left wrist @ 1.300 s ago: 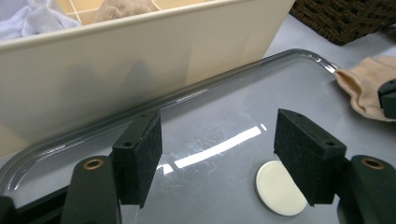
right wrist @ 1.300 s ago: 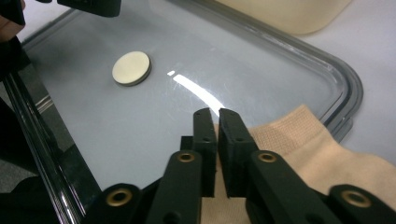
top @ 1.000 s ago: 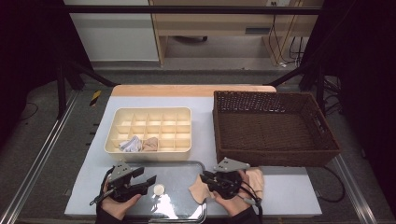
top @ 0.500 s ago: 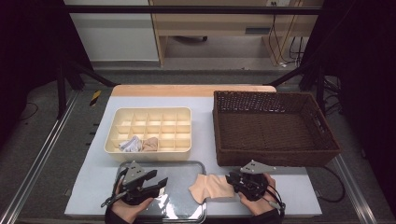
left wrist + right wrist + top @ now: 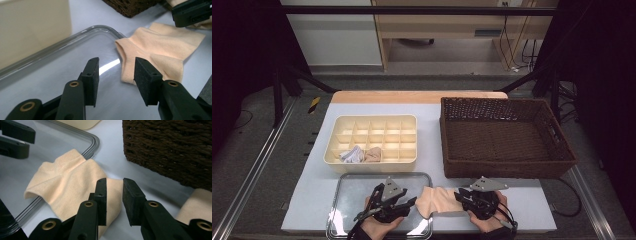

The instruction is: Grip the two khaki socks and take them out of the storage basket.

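Left gripper hovers low over the clear tray, jaws half apart and just now closing, nothing between them, and its own view has the peach sock lying just ahead, cuff draped over the tray's corner. Behind the tray sits the cream divider box, with two balled socks in its front row. Moving across, the sock stretches flat from tray edge onto the white table. Right gripper is down at the sock's far end, jaws a little apart and just easing wider, the pads astride the fabric's edge without pinching it. Beyond stands the brown wicker basket.
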`<state>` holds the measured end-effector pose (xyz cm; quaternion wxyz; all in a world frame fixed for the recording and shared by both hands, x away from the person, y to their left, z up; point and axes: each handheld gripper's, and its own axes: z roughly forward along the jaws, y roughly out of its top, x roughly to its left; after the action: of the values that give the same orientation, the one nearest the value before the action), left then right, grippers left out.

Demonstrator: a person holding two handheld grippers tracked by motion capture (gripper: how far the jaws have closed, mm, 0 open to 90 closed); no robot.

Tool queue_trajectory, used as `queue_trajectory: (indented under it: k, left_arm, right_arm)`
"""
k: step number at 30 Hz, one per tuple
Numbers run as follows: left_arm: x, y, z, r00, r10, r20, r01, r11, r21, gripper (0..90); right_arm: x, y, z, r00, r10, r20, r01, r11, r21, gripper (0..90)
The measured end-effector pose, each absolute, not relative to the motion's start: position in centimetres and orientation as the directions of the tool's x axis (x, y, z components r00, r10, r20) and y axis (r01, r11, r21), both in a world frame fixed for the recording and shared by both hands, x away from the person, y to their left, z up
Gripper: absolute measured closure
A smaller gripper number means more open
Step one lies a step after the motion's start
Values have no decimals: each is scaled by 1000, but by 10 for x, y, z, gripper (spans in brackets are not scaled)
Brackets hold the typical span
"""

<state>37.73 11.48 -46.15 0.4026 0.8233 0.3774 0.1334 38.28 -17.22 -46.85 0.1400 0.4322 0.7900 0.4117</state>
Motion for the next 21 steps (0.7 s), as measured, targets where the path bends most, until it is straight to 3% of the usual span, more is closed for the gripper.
queue_trajectory:
  k: [8, 21]
  left_arm:
    - [377, 102, -471, 692, 717, -88, 527, -417, 741, 596]
    - [377, 98, -477, 705, 702, -98, 537, -439, 721, 807]
  right_arm:
    - [386, -172, -475, -578, 802, 149, 592, 286, 754, 755]
    - [389, -165, -478, -595, 790, 150, 608, 319, 727, 869]
